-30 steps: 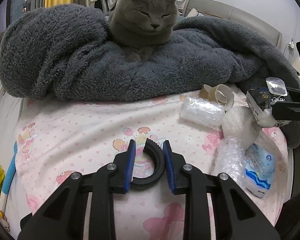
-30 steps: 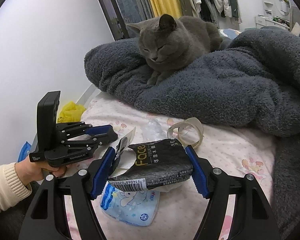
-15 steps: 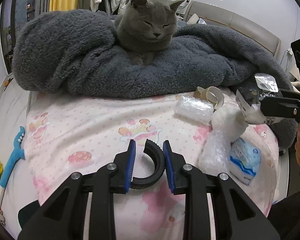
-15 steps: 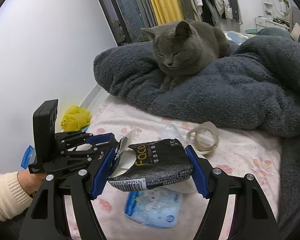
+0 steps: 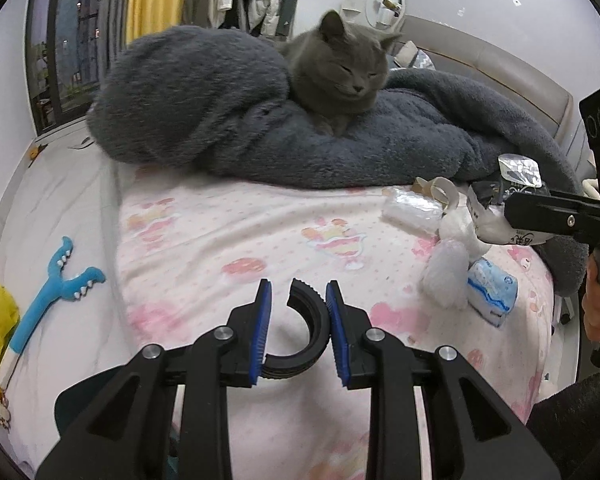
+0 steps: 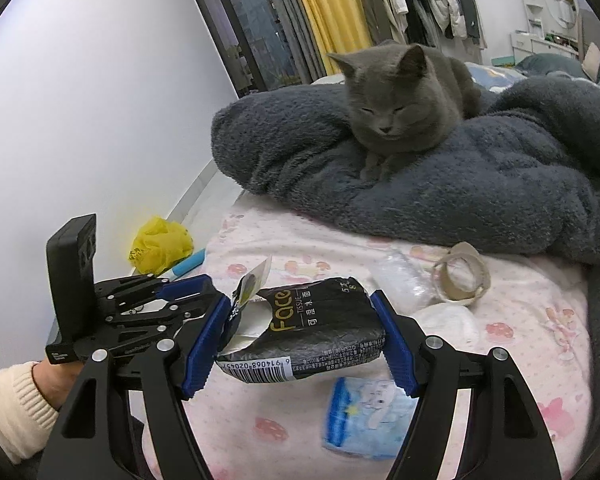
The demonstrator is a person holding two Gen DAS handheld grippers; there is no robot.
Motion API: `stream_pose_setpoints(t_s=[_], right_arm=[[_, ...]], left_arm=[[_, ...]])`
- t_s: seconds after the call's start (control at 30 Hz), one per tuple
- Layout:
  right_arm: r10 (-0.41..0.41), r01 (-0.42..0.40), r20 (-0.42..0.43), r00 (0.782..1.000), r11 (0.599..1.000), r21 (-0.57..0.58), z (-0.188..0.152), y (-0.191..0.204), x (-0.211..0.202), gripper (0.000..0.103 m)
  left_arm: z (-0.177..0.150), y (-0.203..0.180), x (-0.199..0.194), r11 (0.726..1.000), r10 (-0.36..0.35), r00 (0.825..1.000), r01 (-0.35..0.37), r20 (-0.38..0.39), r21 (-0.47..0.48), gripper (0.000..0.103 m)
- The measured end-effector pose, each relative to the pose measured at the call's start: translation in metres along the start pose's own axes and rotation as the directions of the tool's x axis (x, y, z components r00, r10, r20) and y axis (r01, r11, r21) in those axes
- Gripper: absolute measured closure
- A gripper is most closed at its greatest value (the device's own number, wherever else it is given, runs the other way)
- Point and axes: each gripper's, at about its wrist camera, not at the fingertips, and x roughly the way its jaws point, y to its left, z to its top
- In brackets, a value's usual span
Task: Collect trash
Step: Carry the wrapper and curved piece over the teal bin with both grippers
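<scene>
My left gripper (image 5: 298, 292) is shut on a black C-shaped plastic piece (image 5: 316, 332), held above the pink patterned bed sheet (image 5: 220, 240). My right gripper (image 6: 298, 298) is shut on a black "Face" tissue pack (image 6: 312, 336) with a torn open flap; it hangs in the air over the sheet. The left wrist view shows that pack (image 5: 496, 196) at the right edge. On the sheet lie a blue-and-white tissue packet (image 6: 368, 416), a crumpled white tissue (image 6: 448, 320), a clear plastic wrap (image 6: 400, 280) and an empty tape ring (image 6: 462, 276).
A grey cat (image 5: 340, 72) rests on a heaped grey fleece blanket (image 5: 220, 112) across the back of the bed. Left of the bed, on the floor, lie a blue toy (image 5: 56, 280) and a yellow plastic bag (image 6: 160, 244). A white wall stands beyond.
Both grippers have drawn back from the bed and shifted left, each keeping its grip. The floor with the blue toy and yellow bag has come into the left wrist view.
</scene>
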Motion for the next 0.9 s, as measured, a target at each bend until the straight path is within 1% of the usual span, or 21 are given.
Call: stream_pose_setpoints(t_s=[0.17, 0.37, 0.53, 0.67, 0.9], right_arm=[[0.004, -0.004, 0.008, 1.0, 1.0, -0.014, -0.002, 0.023, 0.006, 0.031], [0.045, -0.045, 0.002, 0.999, 0.999, -0.014, -0.011, 0.056, 0.019, 0.031], [0.073, -0.074, -0.016, 0.997, 0.996, -0.042, -0.015, 0.088, 0.035, 0.031], [0.092, -0.095, -0.033, 0.995, 0.993, -0.068, -0.016, 0.11, 0.049, 0.031], [0.122, -0.127, -0.056, 0.991, 0.988, -0.088, -0.014, 0.134, 0.069, 0.031]], left_arm=[[-0.012, 0.022, -0.017, 0.998, 0.046, 0.999, -0.046, -0.005, -0.033, 0.073], [-0.026, 0.051, -0.031, 0.993, 0.087, 0.996, -0.087, -0.013, -0.078, 0.073], [-0.038, 0.071, -0.039, 0.988, 0.117, 0.993, -0.119, -0.027, -0.101, 0.073], [-0.048, 0.087, -0.043, 0.983, 0.135, 0.99, -0.14, -0.048, -0.115, 0.074], [-0.067, 0.117, -0.047, 0.974, 0.163, 0.982, -0.176, -0.096, -0.145, 0.074]])
